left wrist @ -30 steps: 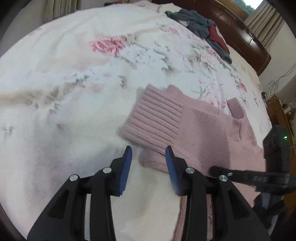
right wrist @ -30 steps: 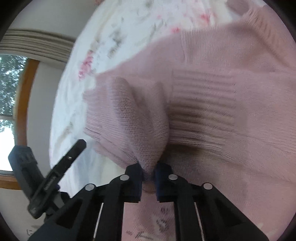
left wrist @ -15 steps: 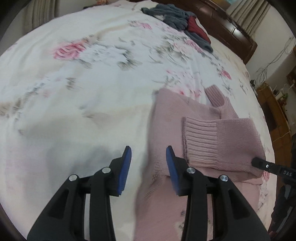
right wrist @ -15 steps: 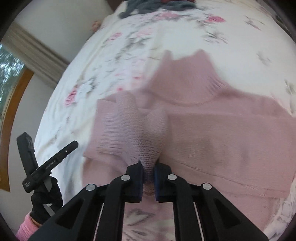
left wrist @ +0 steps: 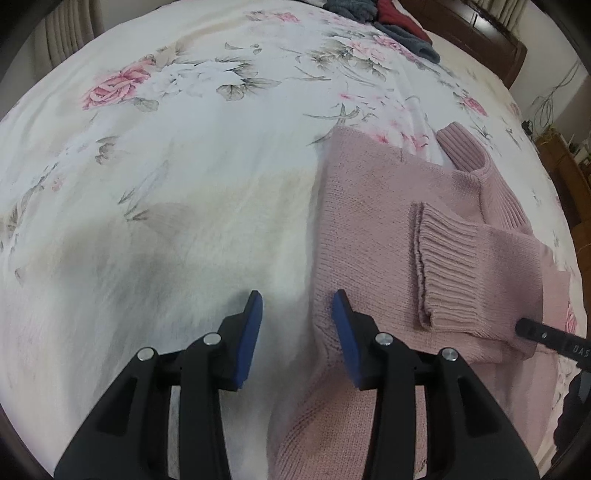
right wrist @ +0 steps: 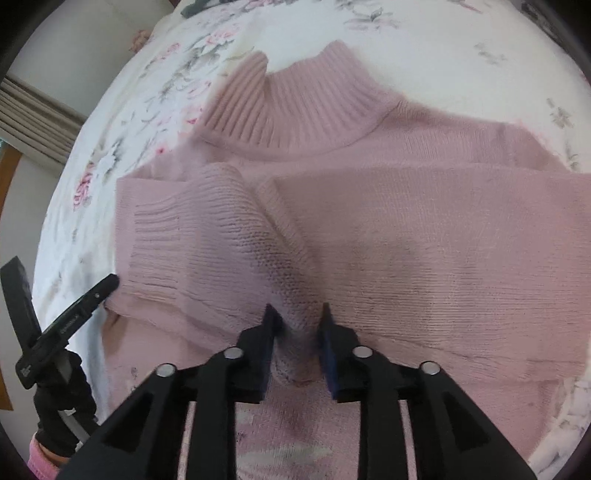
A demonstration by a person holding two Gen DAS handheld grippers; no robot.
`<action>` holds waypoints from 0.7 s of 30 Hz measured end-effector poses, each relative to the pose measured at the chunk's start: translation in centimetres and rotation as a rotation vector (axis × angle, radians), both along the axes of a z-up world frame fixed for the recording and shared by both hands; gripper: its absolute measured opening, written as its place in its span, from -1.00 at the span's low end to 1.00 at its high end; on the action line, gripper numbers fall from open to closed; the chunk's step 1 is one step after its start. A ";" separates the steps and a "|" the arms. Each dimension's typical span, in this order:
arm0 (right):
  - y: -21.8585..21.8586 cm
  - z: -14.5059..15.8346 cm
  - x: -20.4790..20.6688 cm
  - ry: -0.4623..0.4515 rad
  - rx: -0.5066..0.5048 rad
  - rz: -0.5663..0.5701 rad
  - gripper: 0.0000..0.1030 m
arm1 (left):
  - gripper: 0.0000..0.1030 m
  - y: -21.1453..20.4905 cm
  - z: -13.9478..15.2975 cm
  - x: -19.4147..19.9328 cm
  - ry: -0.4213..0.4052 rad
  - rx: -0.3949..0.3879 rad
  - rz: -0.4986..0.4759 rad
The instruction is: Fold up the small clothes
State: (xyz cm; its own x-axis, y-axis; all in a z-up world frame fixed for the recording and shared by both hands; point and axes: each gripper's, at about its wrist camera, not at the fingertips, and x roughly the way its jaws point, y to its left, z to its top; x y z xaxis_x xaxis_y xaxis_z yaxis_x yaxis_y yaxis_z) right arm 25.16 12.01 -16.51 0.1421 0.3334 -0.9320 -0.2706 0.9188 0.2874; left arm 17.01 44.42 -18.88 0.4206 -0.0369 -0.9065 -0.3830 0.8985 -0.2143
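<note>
A pink knit turtleneck sweater (left wrist: 369, 221) lies flat on the floral bedsheet (left wrist: 166, 184). One sleeve is folded across its chest, ribbed cuff (left wrist: 450, 273) toward the left edge. My left gripper (left wrist: 297, 306) hovers open over the sweater's left side edge, holding nothing. In the right wrist view the sweater (right wrist: 424, 229) fills the frame, collar (right wrist: 306, 99) at the top. My right gripper (right wrist: 298, 314) stands open with a bunched ridge of the folded sleeve (right wrist: 236, 229) still lying between its fingers.
A pile of grey and red clothes (left wrist: 388, 18) lies at the far end of the bed by the dark wooden headboard (left wrist: 491, 40). Curtains (left wrist: 70, 33) hang far left. A black-gloved hand (right wrist: 62, 413) holds the left gripper at the lower left of the right wrist view.
The right gripper carried the sleeve across the chest, laid it down, and its jaws have parted. The left gripper drew back toward the sweater's left edge, staying open.
</note>
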 end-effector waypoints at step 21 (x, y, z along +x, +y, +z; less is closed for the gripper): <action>16.6 0.2 -1.4 -0.008 -0.125 0.334 0.13 | -0.16 0.9 -0.8 1.2 0.050 -0.033 -0.028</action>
